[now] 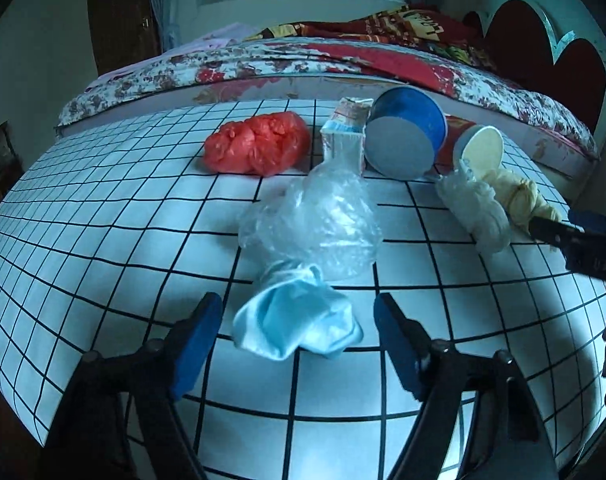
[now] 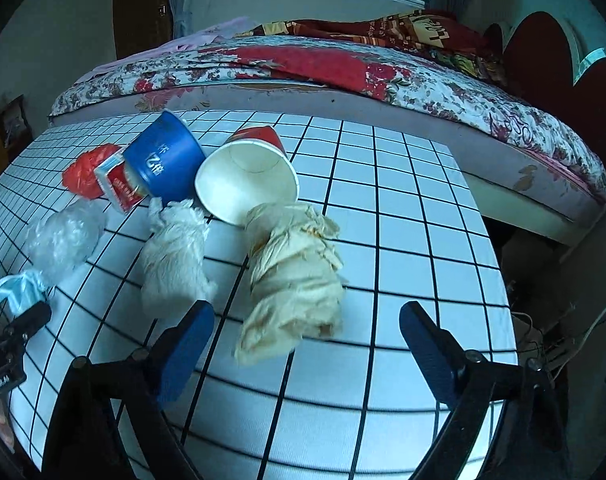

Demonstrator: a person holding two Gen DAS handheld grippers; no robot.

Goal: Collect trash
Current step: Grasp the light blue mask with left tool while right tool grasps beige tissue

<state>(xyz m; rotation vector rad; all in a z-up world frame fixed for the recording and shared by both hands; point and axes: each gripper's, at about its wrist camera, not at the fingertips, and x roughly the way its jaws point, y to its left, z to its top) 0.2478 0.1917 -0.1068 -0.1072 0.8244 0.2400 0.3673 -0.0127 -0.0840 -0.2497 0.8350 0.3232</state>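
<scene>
Several bits of trash strewn over a gridded bench (image 1: 103, 216) beside a bed (image 2: 383, 80), probably dumped for collecting. Blue cup (image 2: 167, 160) and red cup (image 2: 251, 168) tipped sideways, mouths nearly touching. Beige crumpled wad (image 2: 295, 272) framed between the right gripper (image 2: 303, 344), fingers spread wide on either side without touching it, seemingly lined up for a pinch. Crumpled blue mask (image 1: 299, 320) likewise between the left gripper (image 1: 299, 344), fingers apart, not yet pressing.
</scene>
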